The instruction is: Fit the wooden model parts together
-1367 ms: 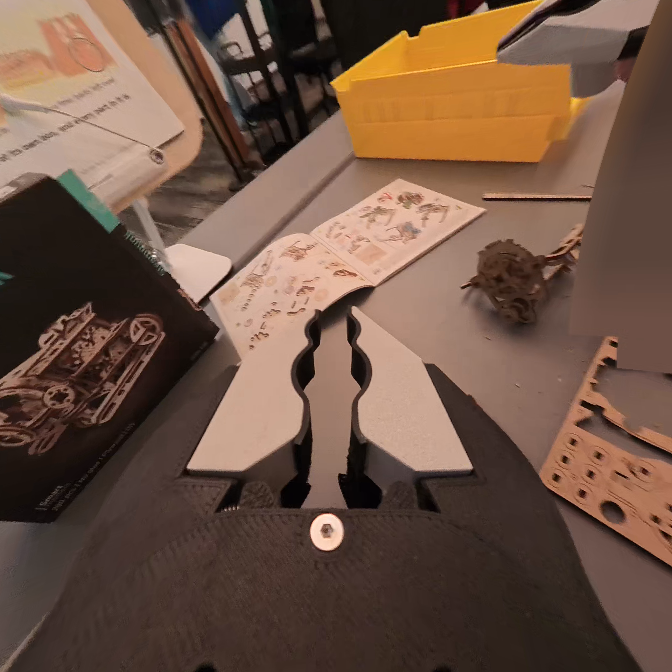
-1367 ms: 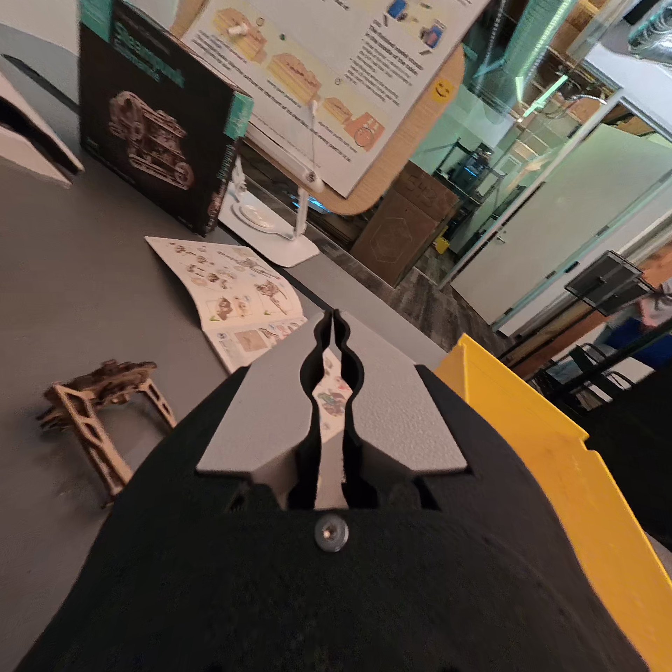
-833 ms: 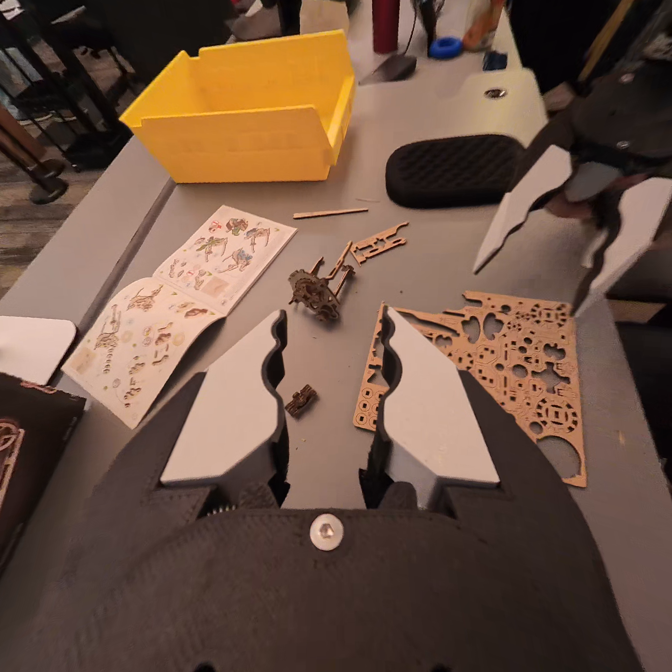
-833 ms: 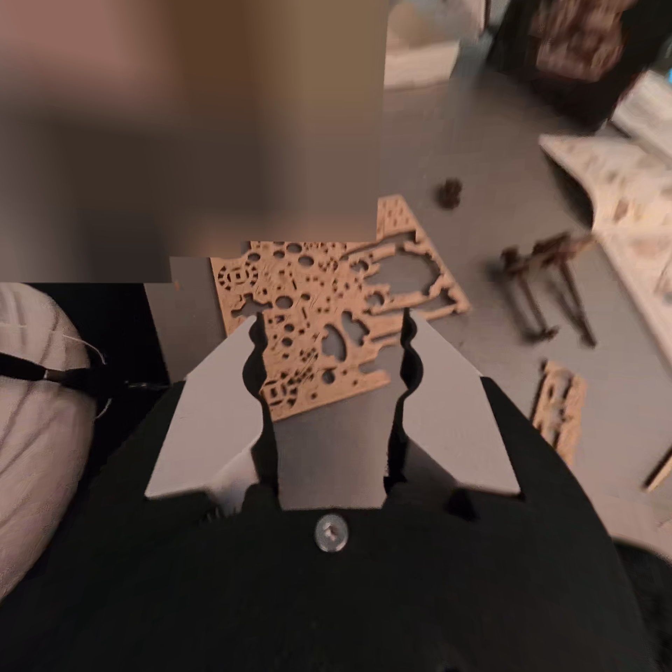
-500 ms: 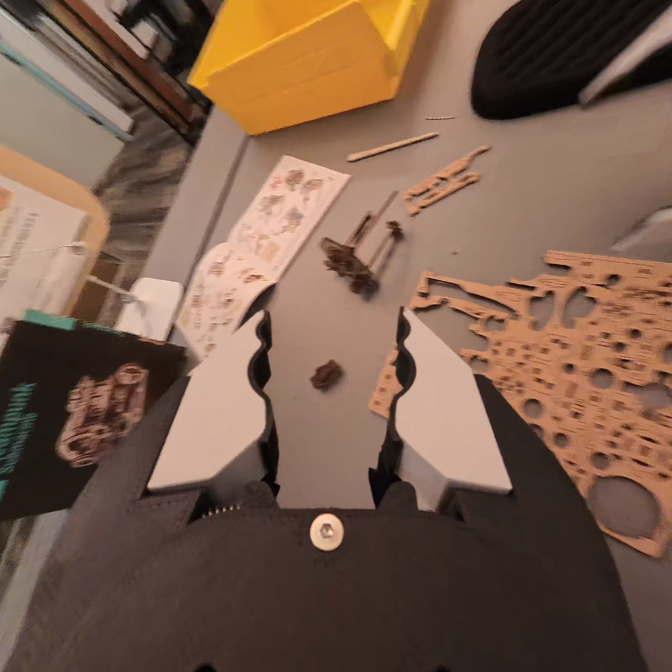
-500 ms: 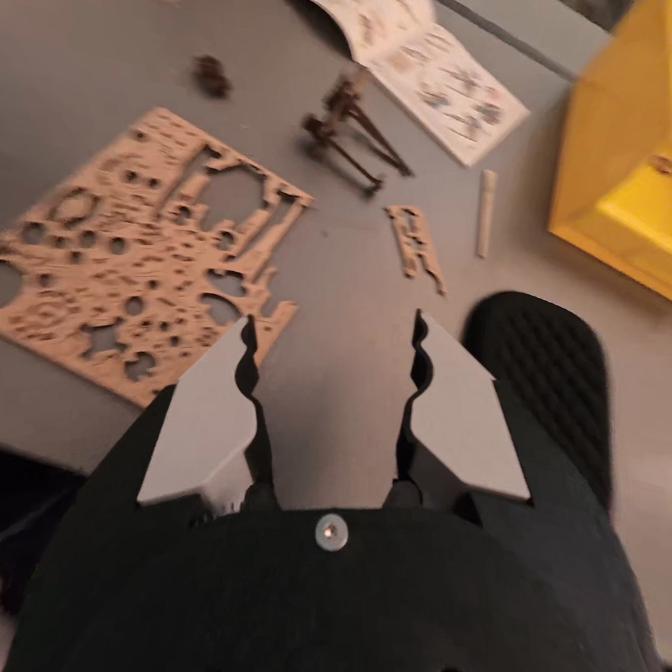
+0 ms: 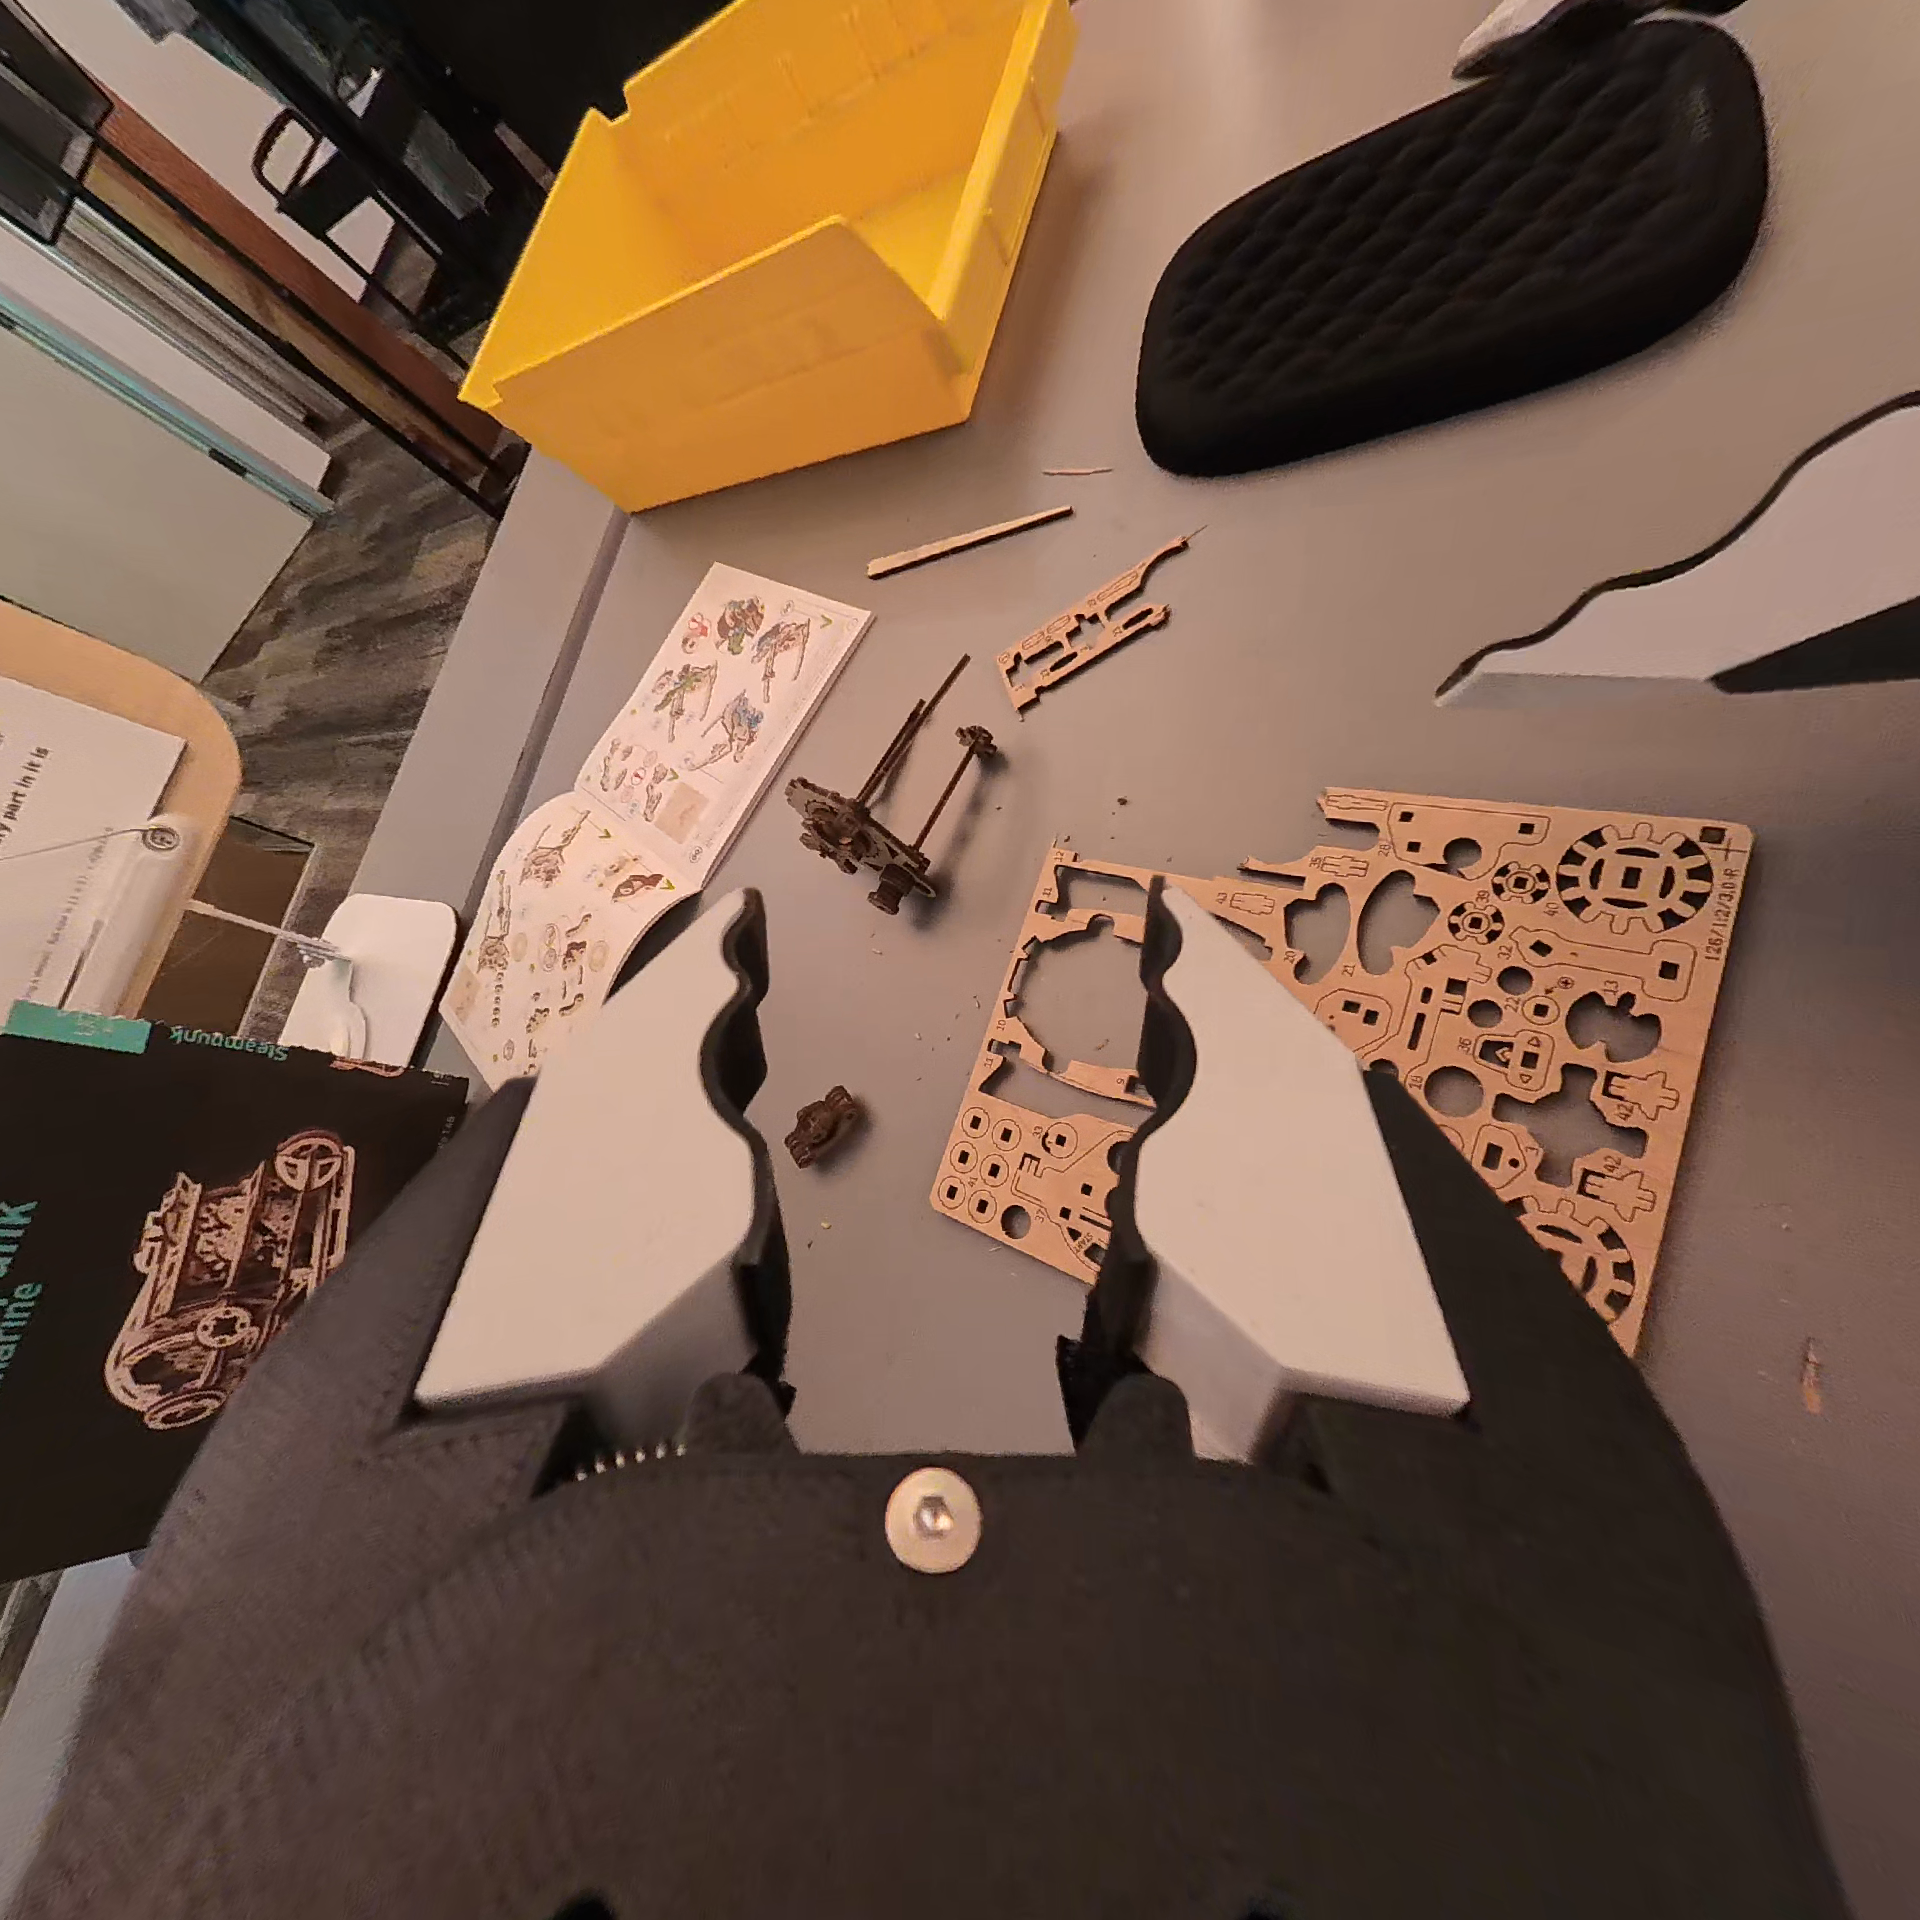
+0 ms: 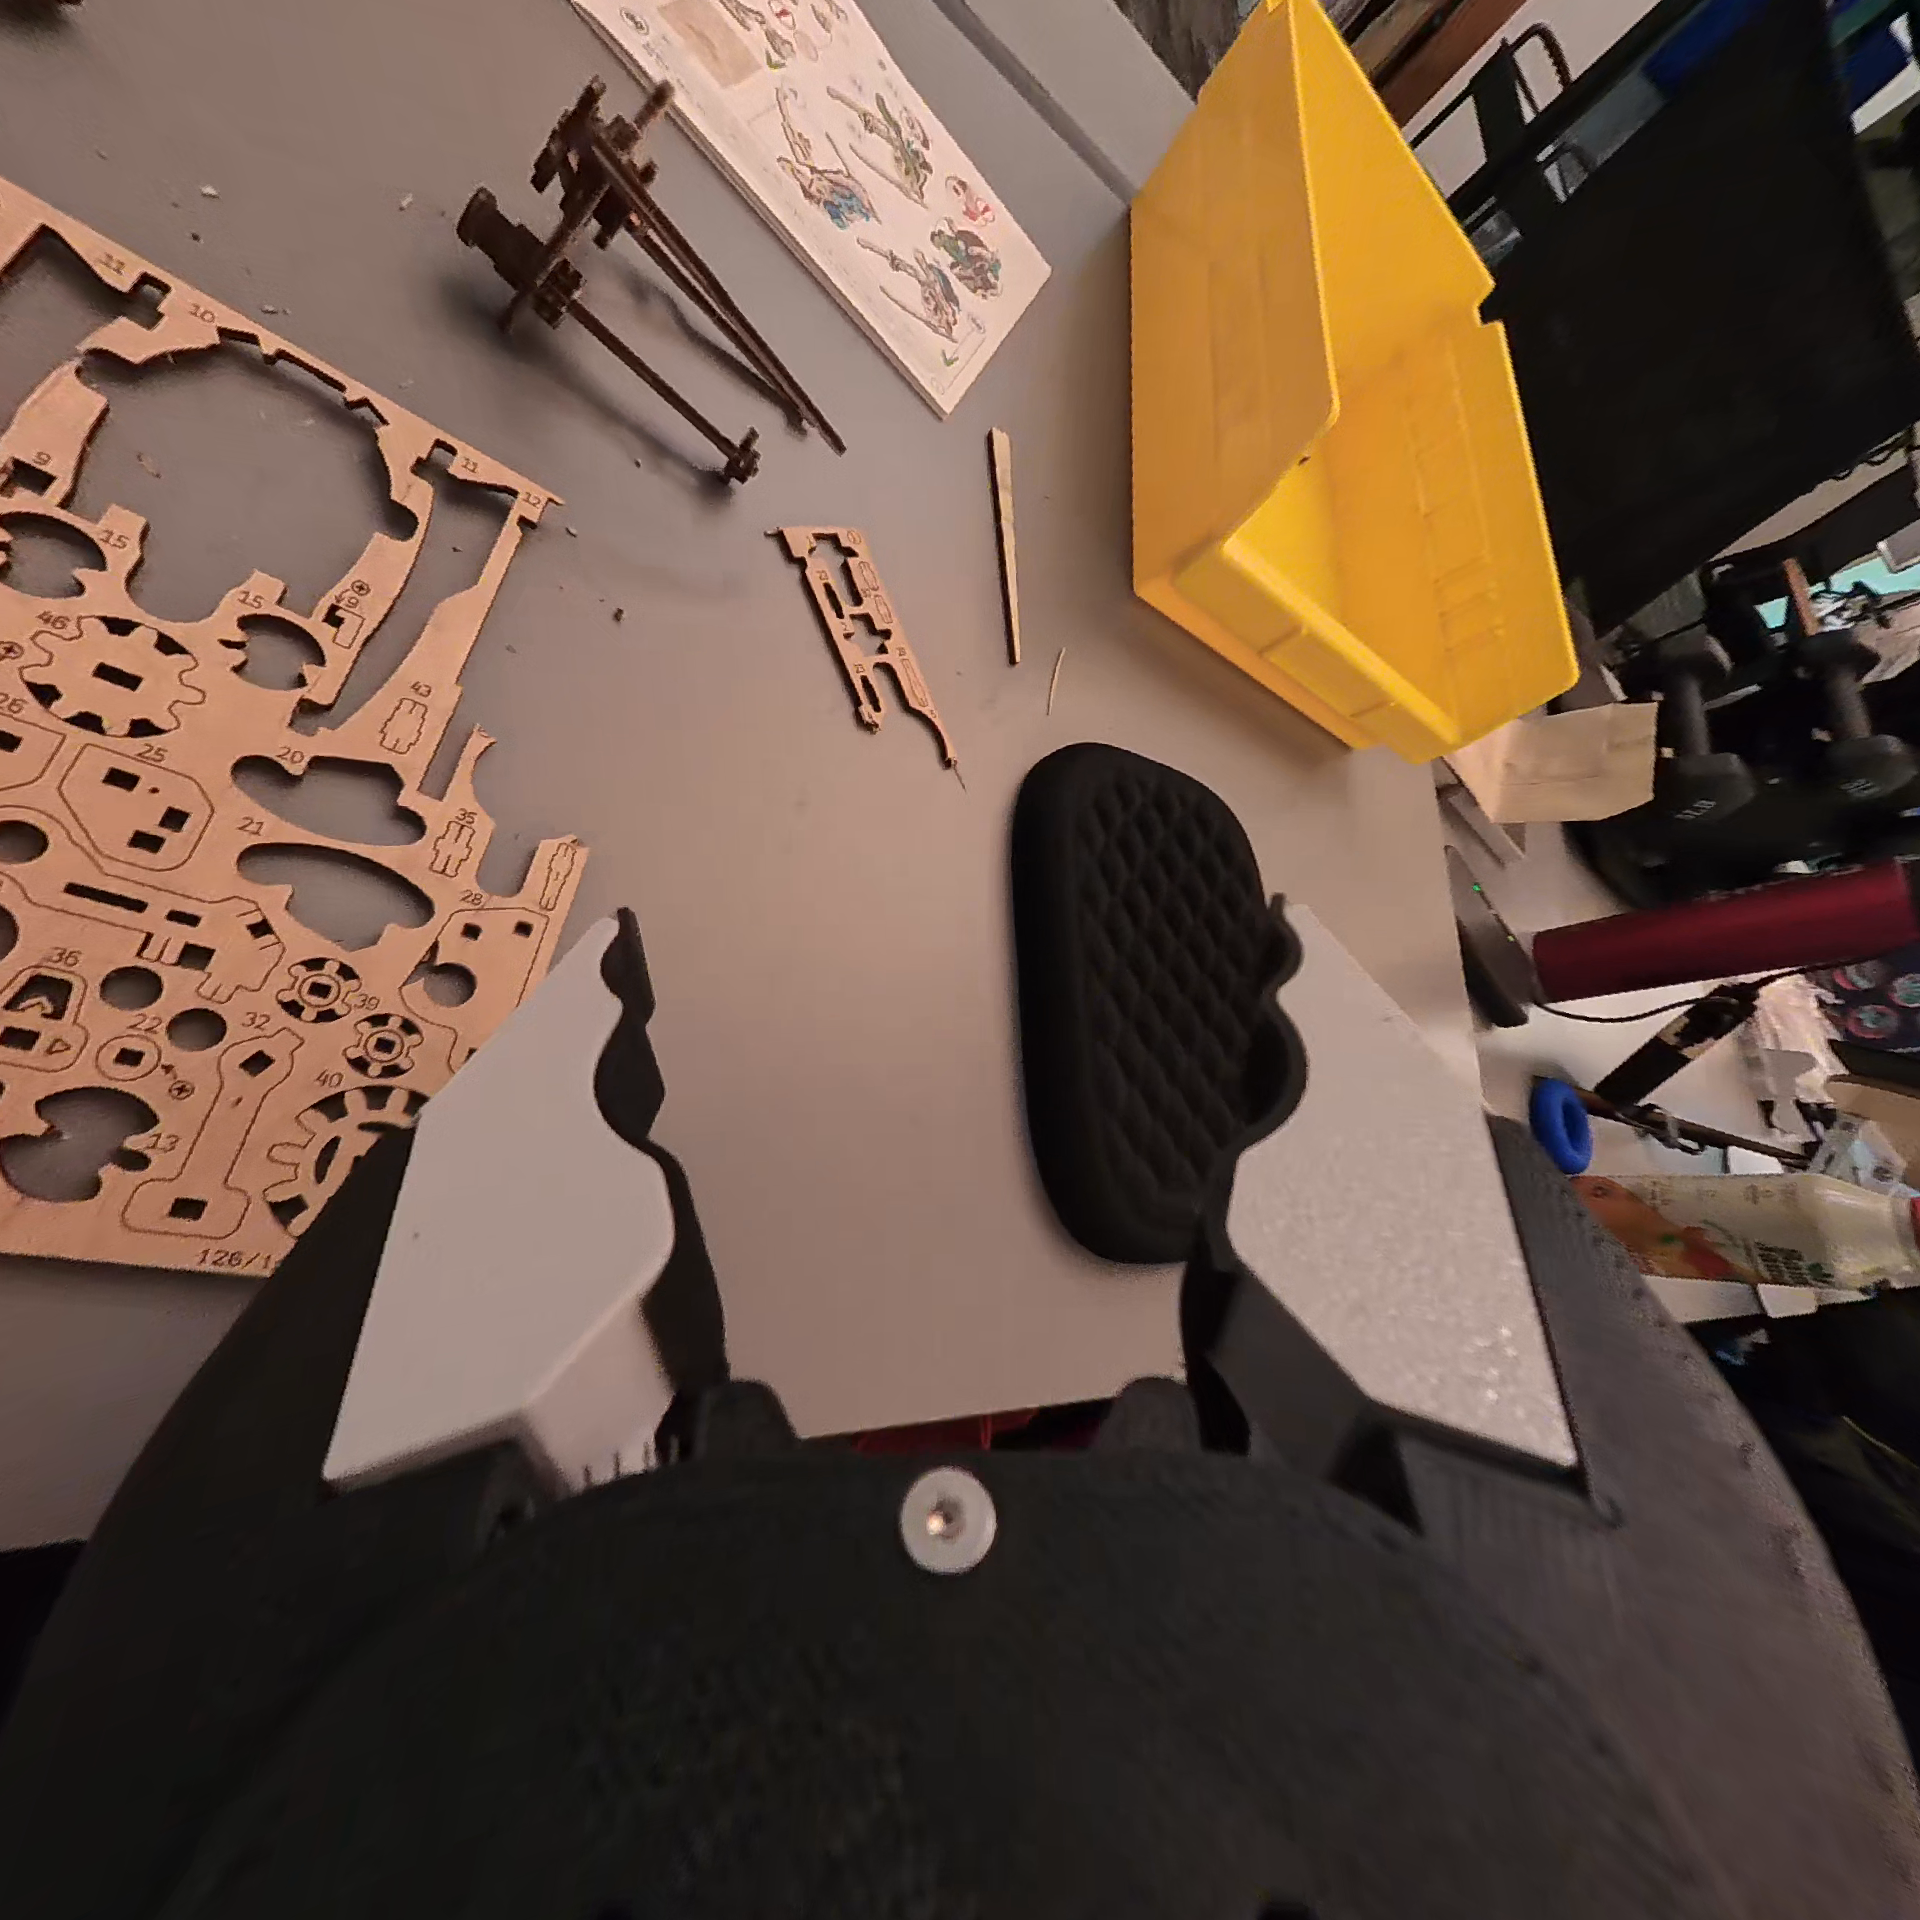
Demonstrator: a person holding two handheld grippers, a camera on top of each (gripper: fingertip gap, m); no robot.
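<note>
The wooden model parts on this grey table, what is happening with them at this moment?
Nothing is gripped yet. A person holds two grippers above the table, both open and empty. The left gripper hovers over a small dark wooden piece, with the half-built dark assembly beyond it and the punched plywood sheet beside it. The right gripper points toward the black pad. An open instruction booklet lies nearby.

Each camera sits behind its own claw and looks steeply down along the fingers at the grey worktop (image 7: 1351, 644), from close above. The left wrist view faces ahead over the left claw (image 7: 948, 914) toward the yellow bin (image 7: 727, 343). The right wrist view looks over the right claw (image 8: 951, 920). Both share the punched wooden sheet (image 7: 1455, 997), the dark wooden assembly (image 8: 582, 239), the booklet (image 8: 883, 177), the bin and the black pad (image 8: 1132, 987).
</note>
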